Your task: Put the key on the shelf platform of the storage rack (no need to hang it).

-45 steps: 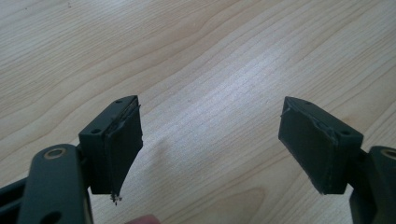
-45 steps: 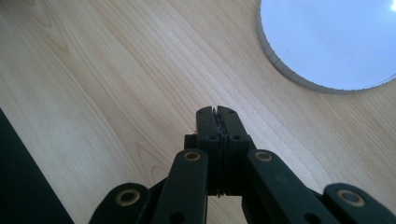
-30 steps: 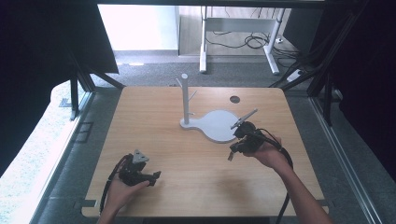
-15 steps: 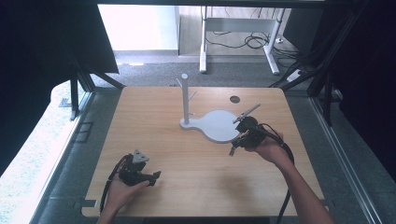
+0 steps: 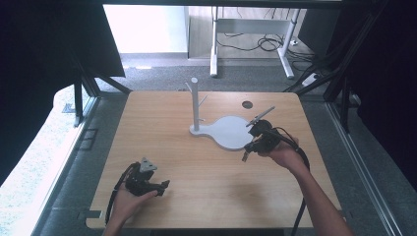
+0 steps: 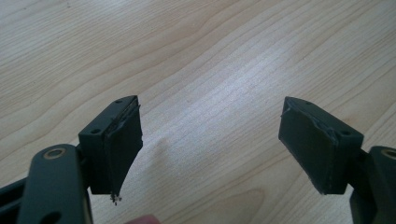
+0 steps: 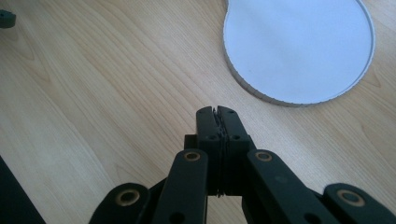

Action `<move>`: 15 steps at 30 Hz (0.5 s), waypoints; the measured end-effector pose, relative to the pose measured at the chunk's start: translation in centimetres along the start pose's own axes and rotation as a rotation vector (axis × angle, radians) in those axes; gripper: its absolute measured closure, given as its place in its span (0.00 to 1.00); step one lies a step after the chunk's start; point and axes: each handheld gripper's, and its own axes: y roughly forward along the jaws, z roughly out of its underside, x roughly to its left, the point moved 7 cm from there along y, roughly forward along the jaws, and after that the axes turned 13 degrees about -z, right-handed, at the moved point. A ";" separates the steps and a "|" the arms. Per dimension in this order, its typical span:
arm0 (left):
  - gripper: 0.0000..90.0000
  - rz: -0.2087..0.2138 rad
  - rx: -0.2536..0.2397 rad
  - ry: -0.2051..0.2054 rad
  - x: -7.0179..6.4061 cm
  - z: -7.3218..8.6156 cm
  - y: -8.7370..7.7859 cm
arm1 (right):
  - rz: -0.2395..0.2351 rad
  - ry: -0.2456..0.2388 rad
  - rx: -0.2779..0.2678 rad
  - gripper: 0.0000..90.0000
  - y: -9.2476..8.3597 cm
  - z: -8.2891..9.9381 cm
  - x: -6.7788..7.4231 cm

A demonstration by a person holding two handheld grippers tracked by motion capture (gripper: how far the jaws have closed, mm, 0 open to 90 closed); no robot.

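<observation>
A white stand rests on the wooden table (image 5: 162, 128): an upright post (image 5: 194, 104) with short pegs, joined to a flat round base (image 5: 227, 132). My right gripper (image 5: 254, 133) is held at the base's right edge. In the right gripper view it (image 7: 218, 111) is shut with nothing between the jaws, and the round base (image 7: 299, 46) lies just ahead on the wood. My left gripper (image 5: 160, 186) sits low near the table's front left, resting in a hand. In the left gripper view it (image 6: 210, 107) stands wide open over bare wood.
A small dark round hole (image 5: 247, 104) is in the tabletop behind the base, also seen as the hole (image 7: 5, 18) at the right gripper view's top left. Black cables trail from both grippers. Beyond the table are dark frame struts and a white desk's legs (image 5: 215, 44).
The right gripper has moved a little farther from the person, along the round base's right edge. The left gripper has stayed where it was.
</observation>
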 end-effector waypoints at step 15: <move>0.24 0.003 0.005 0.010 -0.4 0.0 0.2 | -0.006 0.003 0.001 0.99 0.0 -0.2 -0.5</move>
